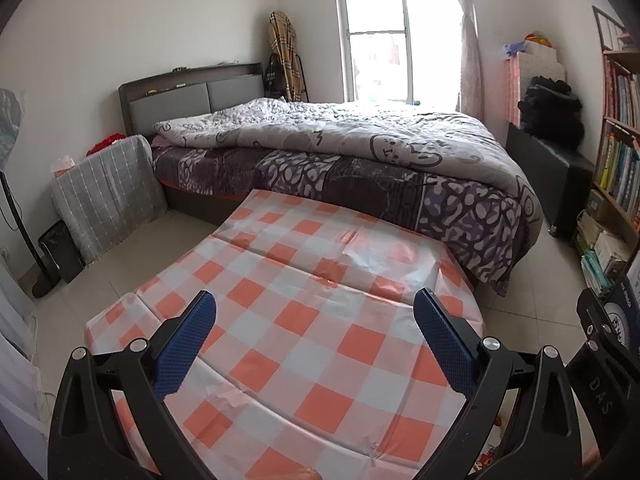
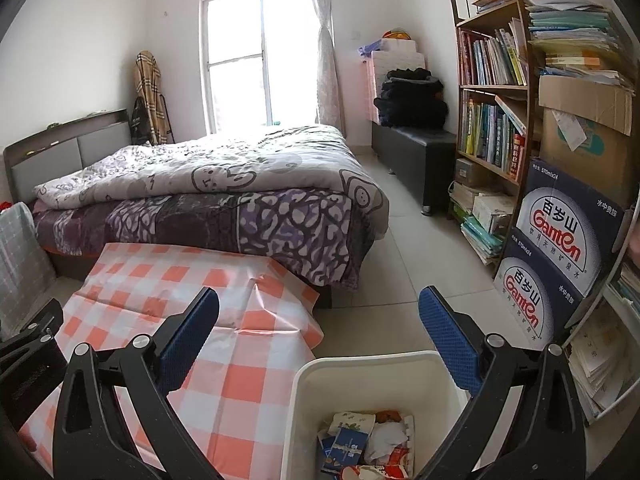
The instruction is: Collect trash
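Both tongs, left tongs and right tongs, gape wide and empty, the trash below the right pair in the white bin—seemingly light, crumpled wrappers, best pinched by a fold.
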### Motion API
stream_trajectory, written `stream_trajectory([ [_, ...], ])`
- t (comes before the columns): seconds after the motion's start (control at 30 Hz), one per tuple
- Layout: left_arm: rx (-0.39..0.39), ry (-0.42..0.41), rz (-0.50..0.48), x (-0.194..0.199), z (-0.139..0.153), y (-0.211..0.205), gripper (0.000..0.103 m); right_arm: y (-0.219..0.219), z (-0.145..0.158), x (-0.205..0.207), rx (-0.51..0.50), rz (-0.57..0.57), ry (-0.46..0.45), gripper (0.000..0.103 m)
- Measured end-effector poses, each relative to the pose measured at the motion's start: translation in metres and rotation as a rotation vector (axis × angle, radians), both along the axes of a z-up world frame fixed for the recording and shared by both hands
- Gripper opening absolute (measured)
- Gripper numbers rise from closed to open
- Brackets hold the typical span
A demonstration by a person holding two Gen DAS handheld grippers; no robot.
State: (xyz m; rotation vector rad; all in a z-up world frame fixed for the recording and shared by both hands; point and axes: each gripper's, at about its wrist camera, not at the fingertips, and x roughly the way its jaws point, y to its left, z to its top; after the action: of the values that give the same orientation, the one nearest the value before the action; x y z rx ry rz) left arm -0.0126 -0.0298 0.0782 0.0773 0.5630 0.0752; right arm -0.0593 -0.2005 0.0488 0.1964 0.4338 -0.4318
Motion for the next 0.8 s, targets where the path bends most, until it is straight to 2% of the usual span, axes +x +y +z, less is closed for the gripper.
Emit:
stream_trajectory([
  [0.5,-0.005,0.015,0.003,0.0011,-0.0046,0.0056,0.096,0.0029,-0.0040,0.0046,0.002,0.019,0.013,0.096],
  [0.8,0.015,-0.013,-0.041,-0.0037,-0.0044,0.0036,0.094,0.0024,-0.0063,0.0063,0.018,0.021,0.024,0.096],
])
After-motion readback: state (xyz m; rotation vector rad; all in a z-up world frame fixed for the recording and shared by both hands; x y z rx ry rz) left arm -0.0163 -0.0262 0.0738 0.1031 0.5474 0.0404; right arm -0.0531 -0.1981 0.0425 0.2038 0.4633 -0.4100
